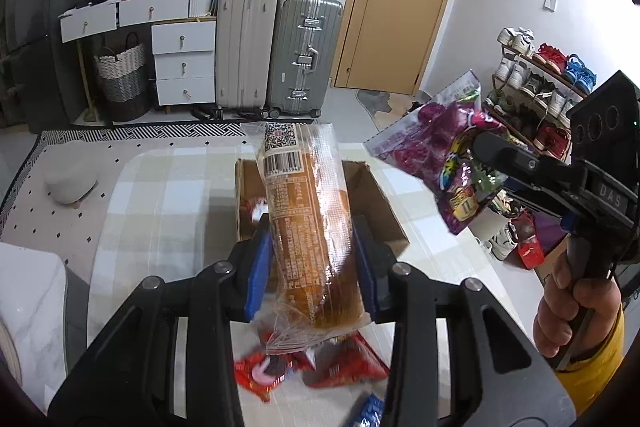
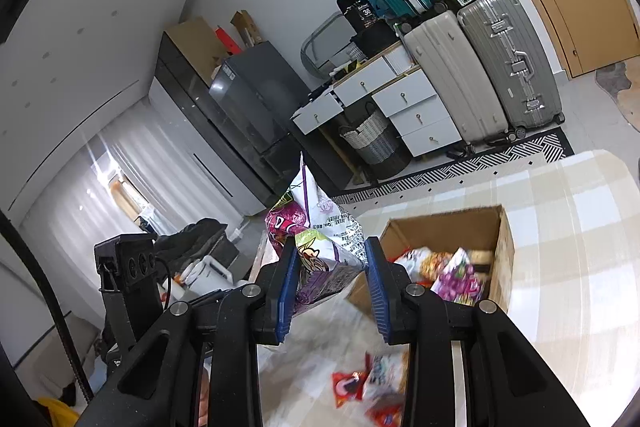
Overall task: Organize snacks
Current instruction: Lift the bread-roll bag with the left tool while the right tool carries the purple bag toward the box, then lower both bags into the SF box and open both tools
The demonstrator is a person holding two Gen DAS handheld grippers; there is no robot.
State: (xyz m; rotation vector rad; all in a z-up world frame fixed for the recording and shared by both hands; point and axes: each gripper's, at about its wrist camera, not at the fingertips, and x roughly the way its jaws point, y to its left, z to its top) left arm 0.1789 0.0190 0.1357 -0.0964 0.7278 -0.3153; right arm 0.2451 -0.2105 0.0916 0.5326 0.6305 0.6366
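Nearest, the left gripper (image 1: 314, 267) is clenched around a clear-wrapped bread loaf (image 1: 308, 223): light, squashy, its film slippery, best held mid-body. At two o'clock, the right gripper (image 2: 330, 283) pinches a crinkly purple snack bag (image 2: 320, 247), probably fragile inside. Beyond, at twelve, waits the cardboard box (image 1: 376, 195).

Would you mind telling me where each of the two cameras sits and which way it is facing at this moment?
Left wrist view: sits on the left gripper, looking down along its fingers at the cake pack it grips above the cardboard box; the right gripper and the hand holding it show.
Right wrist view: sits on the right gripper, tilted, facing the purple snack bag it grips; the left gripper's back shows.
Both share the cardboard box, checked tablecloth, suitcases and red packets.
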